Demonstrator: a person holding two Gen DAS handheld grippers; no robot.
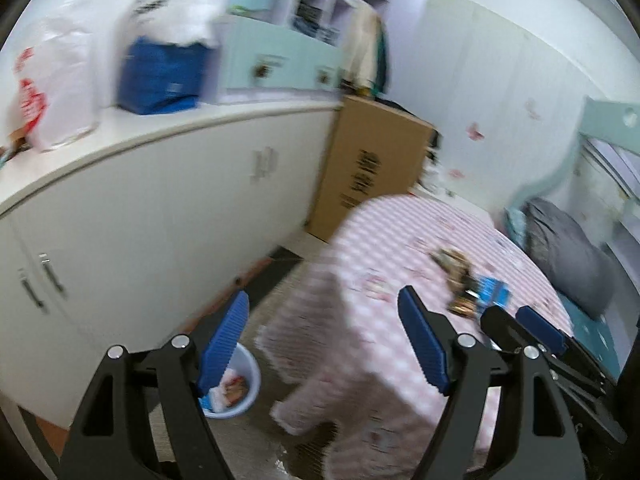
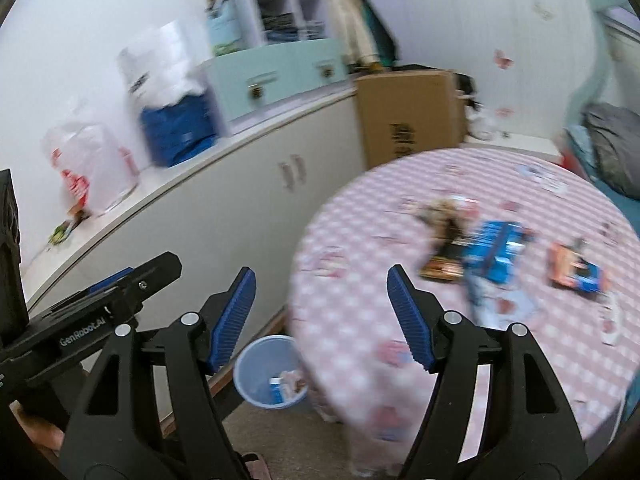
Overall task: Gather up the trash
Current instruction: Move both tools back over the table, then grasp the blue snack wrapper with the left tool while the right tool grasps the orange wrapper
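On the table [image 2: 360,304], only the right view shows the orange wrapper [image 2: 572,268].

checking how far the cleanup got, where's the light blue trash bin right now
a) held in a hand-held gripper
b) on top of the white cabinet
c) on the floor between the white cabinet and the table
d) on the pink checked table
c: the light blue trash bin stands on the floor beside the draped edge of the pink checked table, in front of the white cabinet, with some wrappers already inside it.
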